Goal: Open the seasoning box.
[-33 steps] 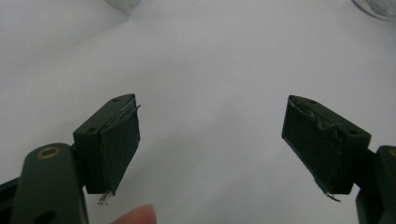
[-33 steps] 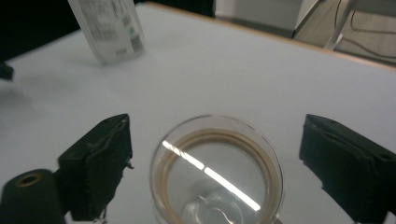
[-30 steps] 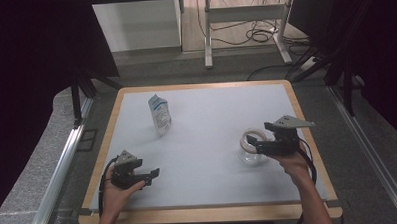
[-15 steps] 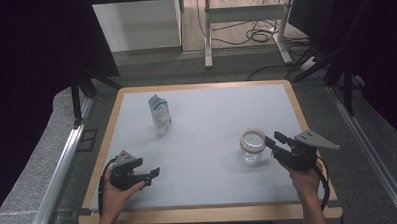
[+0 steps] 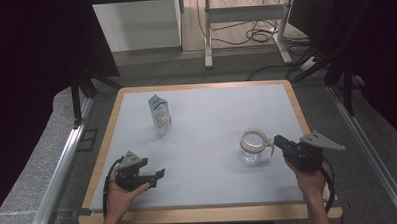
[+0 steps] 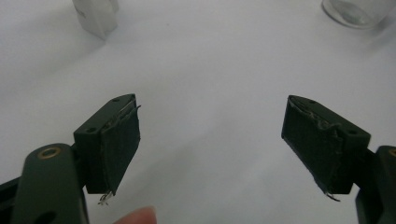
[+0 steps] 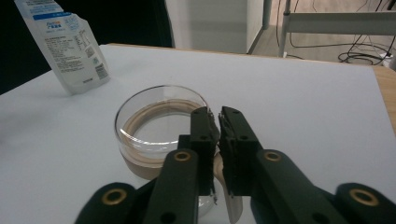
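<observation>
Glass jar (image 5: 252,147) with a tan band at its mouth, standing upright on the right half of the white table (image 5: 211,116), nearer the front edge than the back. The right gripper (image 5: 273,141) sits just beside the jar's right side; in the right gripper view its jaws are pressed together over a pale tab (image 7: 219,170) at the near rim of the jar (image 7: 156,128), so it appears clenched on that tab, though what the tab belongs to cannot be told. To do this step well, any pull is best kept slow and level so the light jar neither tips nor slides. The left gripper (image 5: 156,174) rests released near the front left corner, jaws wide apart, free to steady the jar. A blue-and-white pouch (image 5: 159,114) stands well apart, toward the back left
</observation>
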